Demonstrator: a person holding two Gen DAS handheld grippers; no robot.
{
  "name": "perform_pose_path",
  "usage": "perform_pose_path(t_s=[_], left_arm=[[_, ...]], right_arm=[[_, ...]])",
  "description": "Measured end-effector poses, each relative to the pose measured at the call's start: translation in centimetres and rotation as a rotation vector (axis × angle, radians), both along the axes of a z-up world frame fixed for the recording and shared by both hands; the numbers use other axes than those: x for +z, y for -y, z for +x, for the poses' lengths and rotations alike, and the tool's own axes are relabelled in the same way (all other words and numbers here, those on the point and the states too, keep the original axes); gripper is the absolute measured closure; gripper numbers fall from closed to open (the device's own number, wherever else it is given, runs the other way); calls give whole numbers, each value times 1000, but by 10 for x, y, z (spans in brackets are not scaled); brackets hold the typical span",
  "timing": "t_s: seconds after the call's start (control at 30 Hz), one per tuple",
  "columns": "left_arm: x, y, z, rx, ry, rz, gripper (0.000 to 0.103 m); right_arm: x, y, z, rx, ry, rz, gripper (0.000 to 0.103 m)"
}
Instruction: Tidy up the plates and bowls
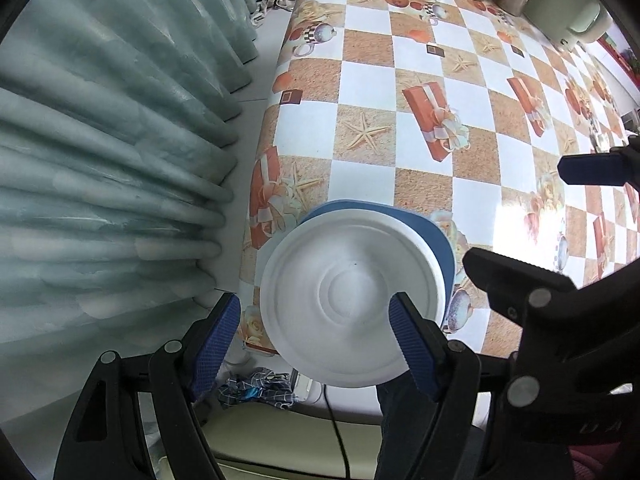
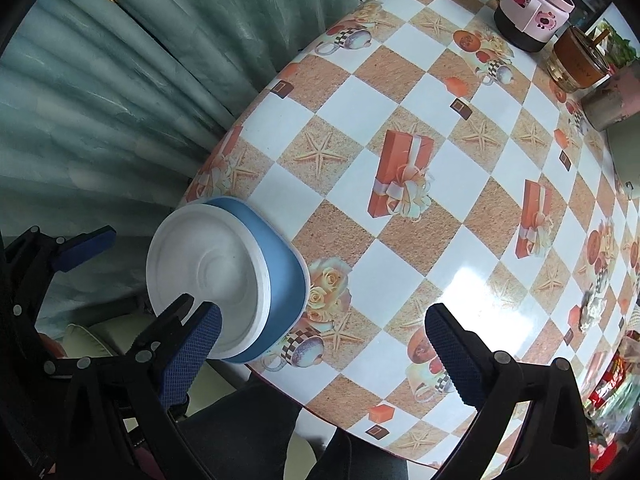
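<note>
A white plate (image 1: 348, 300) lies on top of a blue dish (image 1: 432, 240) at the near left corner of the table, overhanging the edge. It also shows in the right wrist view, white plate (image 2: 208, 268) on the blue dish (image 2: 286, 280). My left gripper (image 1: 316, 340) is open, its fingers on either side of the plate's near rim, holding nothing. My right gripper (image 2: 324, 352) is open and empty, just right of the stack; its left finger (image 2: 192, 356) is in front of the plate's near rim.
The table (image 2: 400, 216) has a checkered cloth with starfish and gift prints. Cups and jars (image 2: 532, 12) stand at its far end. A green curtain (image 1: 112, 140) hangs left of the table. A cable and cloth (image 1: 256, 392) lie below the table edge.
</note>
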State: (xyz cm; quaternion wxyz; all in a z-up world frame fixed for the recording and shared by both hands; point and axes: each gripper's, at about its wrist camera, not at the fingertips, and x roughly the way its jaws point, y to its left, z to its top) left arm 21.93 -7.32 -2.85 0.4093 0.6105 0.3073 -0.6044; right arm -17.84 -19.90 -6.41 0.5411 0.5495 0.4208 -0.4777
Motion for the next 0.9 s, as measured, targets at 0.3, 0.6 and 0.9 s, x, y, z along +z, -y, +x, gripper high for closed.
perform_pose_path(t_s=[0.3, 0.6, 0.9], left_arm=[[-1, -2, 3, 18, 16, 2, 23], [-5, -3, 6, 51, 40, 21, 23], [-12, -7, 0, 53, 72, 50, 23]], right_arm=[[-2, 0, 2, 26, 15, 3, 1], [-4, -1, 2, 35, 35, 10, 1], [-9, -3, -6, 29, 59, 20, 0]])
